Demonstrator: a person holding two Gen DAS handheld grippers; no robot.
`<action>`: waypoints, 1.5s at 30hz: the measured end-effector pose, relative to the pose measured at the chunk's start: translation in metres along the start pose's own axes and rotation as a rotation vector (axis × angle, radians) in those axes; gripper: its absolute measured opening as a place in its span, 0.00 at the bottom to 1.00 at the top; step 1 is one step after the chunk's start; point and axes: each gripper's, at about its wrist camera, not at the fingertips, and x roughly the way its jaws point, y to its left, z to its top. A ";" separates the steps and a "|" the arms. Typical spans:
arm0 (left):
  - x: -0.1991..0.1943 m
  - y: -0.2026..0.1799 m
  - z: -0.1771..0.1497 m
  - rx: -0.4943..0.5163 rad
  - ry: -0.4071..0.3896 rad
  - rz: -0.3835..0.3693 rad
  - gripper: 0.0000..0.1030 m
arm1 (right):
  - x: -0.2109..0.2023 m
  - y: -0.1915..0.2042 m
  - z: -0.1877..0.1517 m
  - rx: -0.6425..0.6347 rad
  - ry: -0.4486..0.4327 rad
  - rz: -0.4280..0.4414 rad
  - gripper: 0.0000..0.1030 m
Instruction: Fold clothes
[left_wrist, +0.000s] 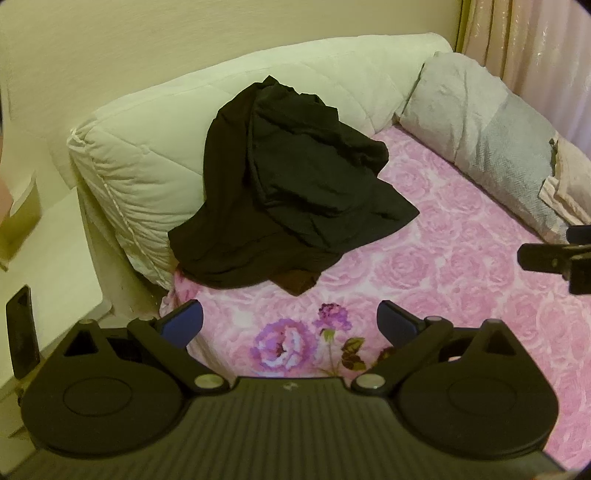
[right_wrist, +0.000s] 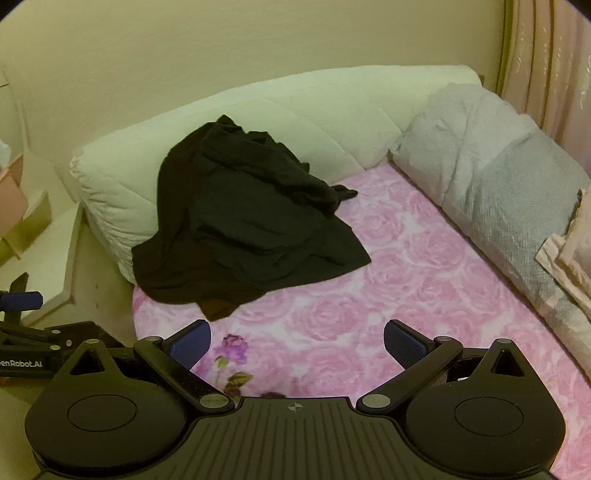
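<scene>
Pink rose bedsheet (left_wrist: 461, 266) fills the lower frame under both grippers: left gripper (left_wrist: 290, 319) and right gripper (right_wrist: 297, 341) hover level, fingers apart, empty. Beyond, centre frame, black clothes (left_wrist: 288, 192) lie heaped against a white quilt (left_wrist: 147, 158).

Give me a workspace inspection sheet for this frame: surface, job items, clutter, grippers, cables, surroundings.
Surface: bed sheet, pink rose print, mostly bare.
Job's things: black garment, crumpled, heaped partly on the white pillow; not yet folded.
Clutter: grey blanket rolled along the far side.
Grippers: left gripper open, empty; right gripper open, empty; both short of the garment.
Cables: nothing seen.
Surroundings: wall, curtain, white nightstand.
</scene>
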 end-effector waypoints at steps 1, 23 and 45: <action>0.006 0.002 0.004 0.013 -0.003 -0.001 0.96 | 0.005 -0.002 0.003 -0.010 -0.004 -0.001 0.99; 0.285 0.042 0.106 0.040 0.031 -0.138 0.82 | 0.302 0.020 0.185 -0.454 -0.034 0.014 0.99; 0.156 -0.048 0.080 0.392 -0.202 -0.428 0.06 | 0.163 -0.084 0.127 -0.170 -0.077 -0.034 0.05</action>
